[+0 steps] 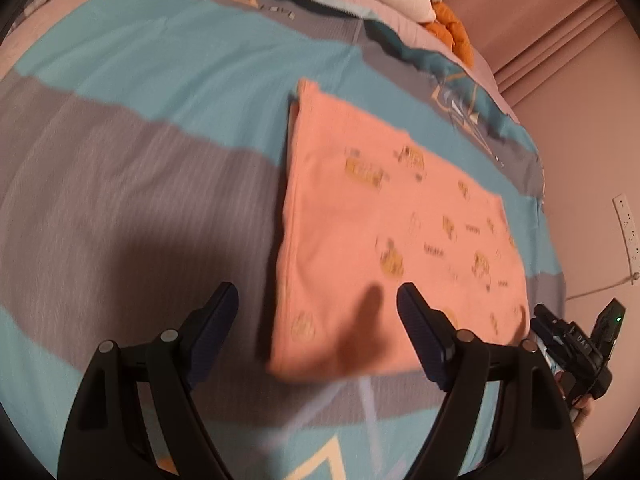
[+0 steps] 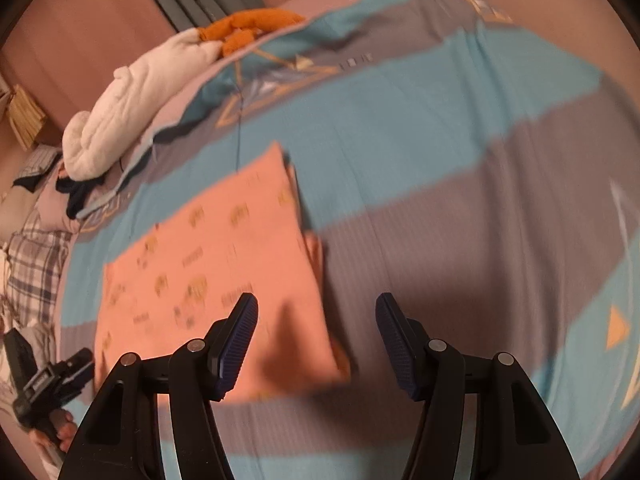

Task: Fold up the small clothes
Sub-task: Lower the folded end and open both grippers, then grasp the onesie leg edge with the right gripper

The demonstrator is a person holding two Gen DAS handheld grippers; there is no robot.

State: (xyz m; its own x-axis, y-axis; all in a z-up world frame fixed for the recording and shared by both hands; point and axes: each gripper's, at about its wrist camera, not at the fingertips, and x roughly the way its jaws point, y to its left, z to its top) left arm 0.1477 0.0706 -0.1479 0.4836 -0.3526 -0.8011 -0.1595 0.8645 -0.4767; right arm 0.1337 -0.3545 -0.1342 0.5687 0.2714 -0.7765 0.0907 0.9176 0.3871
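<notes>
A salmon-pink garment with small yellow prints (image 1: 384,232) lies flat and folded into a rectangle on the bed; it also shows in the right wrist view (image 2: 224,268). My left gripper (image 1: 318,300) is open and empty, held above the garment's near left edge. My right gripper (image 2: 316,310) is open and empty, above the garment's near right corner. The right gripper shows at the far right of the left wrist view (image 1: 576,340), and the left gripper at the lower left of the right wrist view (image 2: 48,376). Both views are blurred.
The bedcover (image 1: 132,152) has teal and grey bands. A white fluffy bundle (image 2: 132,104) and an orange cloth (image 2: 248,24) lie at the bed's far edge, a plaid cloth (image 2: 32,268) at the left. A pink wall with a socket strip (image 1: 628,228) stands beside the bed.
</notes>
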